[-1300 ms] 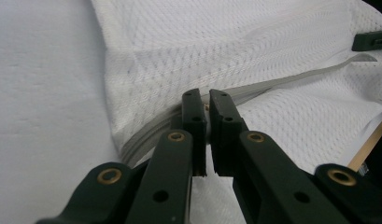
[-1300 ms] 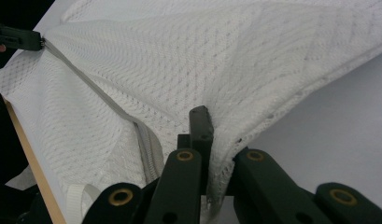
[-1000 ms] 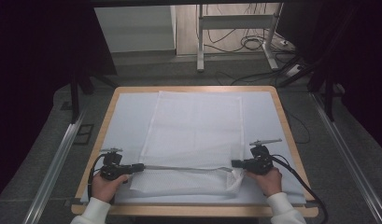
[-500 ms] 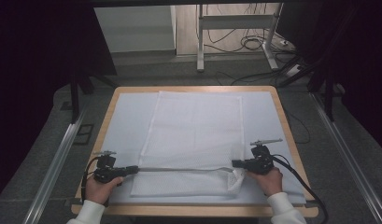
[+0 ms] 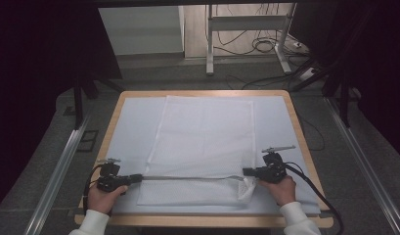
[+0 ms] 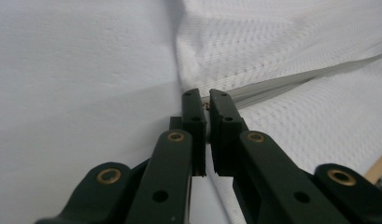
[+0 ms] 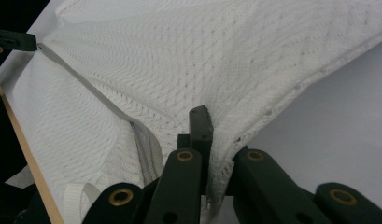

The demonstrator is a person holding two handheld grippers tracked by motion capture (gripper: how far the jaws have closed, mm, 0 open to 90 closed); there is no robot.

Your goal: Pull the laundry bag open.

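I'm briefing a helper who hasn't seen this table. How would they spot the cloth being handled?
On the wooden-edged table lies a smooth pale sheet. On its middle lies the white textured cloth. Unlike the flat sheet, it has a woven pattern, and its near part is pulled taut between the left gripper and right gripper, both clamped on it.

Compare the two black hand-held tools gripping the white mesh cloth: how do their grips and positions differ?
The left tool pinches the cloth's stretched grey edge at its very end, beyond the cloth's left side; the right tool bites into bunched fabric at the cloth's right corner. The left tool sits nearer the wooden table's front edge than the right tool. Both are shut on the cloth and point inward, holding the fold taut between them.
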